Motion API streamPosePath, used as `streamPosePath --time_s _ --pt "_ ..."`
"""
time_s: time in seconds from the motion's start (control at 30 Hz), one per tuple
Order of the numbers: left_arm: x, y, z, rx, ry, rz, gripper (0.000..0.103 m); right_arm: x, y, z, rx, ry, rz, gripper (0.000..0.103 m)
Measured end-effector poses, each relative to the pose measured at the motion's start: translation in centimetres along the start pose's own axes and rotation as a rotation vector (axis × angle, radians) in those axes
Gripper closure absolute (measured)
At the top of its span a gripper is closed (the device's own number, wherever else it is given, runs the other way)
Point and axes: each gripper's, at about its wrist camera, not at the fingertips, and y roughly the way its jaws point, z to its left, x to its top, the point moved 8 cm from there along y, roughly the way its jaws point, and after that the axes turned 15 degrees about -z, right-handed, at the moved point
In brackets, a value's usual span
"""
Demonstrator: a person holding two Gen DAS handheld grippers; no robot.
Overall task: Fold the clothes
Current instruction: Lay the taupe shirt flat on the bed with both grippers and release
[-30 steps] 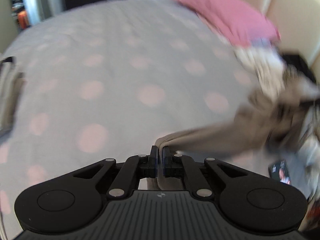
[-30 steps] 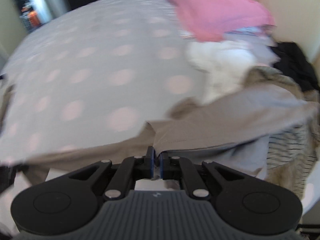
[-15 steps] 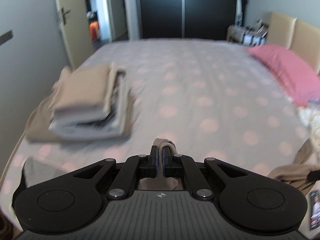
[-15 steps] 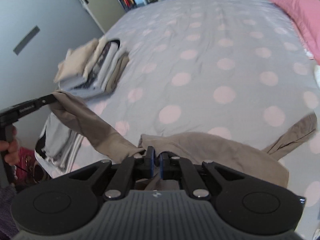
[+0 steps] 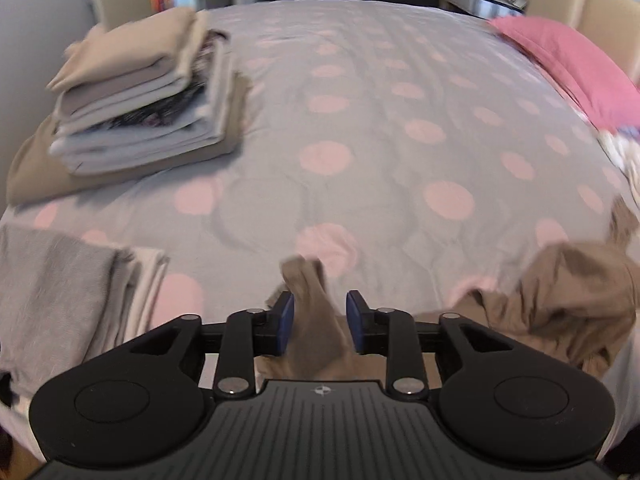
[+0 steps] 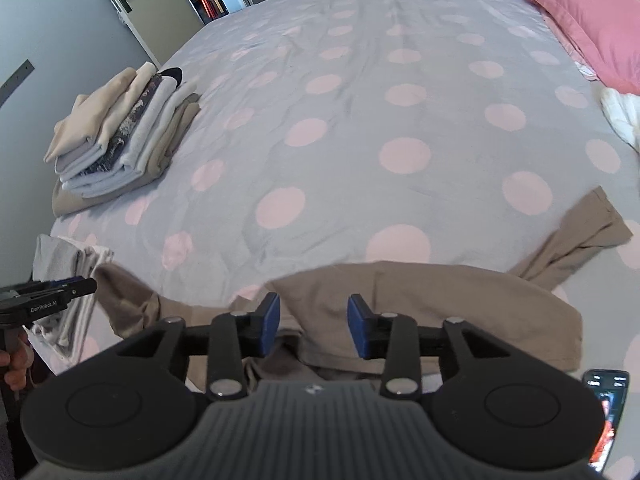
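Observation:
A tan garment [image 6: 432, 304] lies crumpled along the near edge of the polka-dot bed [image 6: 360, 120]. It also shows in the left wrist view [image 5: 560, 292]. My left gripper [image 5: 320, 316] is open, with one end of the garment [image 5: 312, 308] standing loose between its jaws. My right gripper [image 6: 313, 320] is open above the middle of the garment. The left gripper shows in the right wrist view [image 6: 60, 290], beside the garment's left end.
A stack of folded clothes [image 5: 136, 92] stands at the far left of the bed, also in the right wrist view [image 6: 116, 140]. A folded grey pile [image 5: 68, 280] lies near left. A pink pillow [image 5: 572, 60] and white clothes [image 6: 624, 116] lie right. A phone [image 6: 604, 416] lies bottom right.
Both grippers carried the tan garment left across the bed while shut on it, and have now opened and let it go. The garment has dropped onto the bed's near edge.

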Motion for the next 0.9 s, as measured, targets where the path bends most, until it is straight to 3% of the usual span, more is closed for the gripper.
streamPosePath --time_s 0.1,0.17,0.4,0.6,0.83,0.9 --pt "-0.8 -0.5 -2.3 -0.064 0.071 -0.004 0.069 -1.5 -0.4 -0.6 -0.005 -0.007 0.003 0.06" --pt "-1.7 -0.9 -4.1 -0.122 0.119 0.0 0.055 -2.9 -0.4 -0.9 -0.016 -0.025 0.01 0.058" --pt "-6.7 -0.9 -10.7 -0.27 0.385 0.039 0.051 -9.0 1.4 -0.6 -0.023 -0.106 0.093 0.057" --pt "-10.1 0.0 -13.8 -0.313 0.54 0.044 0.049 -12.2 2.5 1.2 0.027 -0.162 0.138 0.056" --pt "-12.2 2.6 -14.6 -0.284 0.63 0.056 0.047 -13.6 4.6 2.7 0.051 -0.259 0.112 0.053" --pt "-12.3 3.0 -14.7 -0.283 0.625 0.056 0.049 -13.7 5.2 2.8 0.051 -0.282 0.103 0.064"
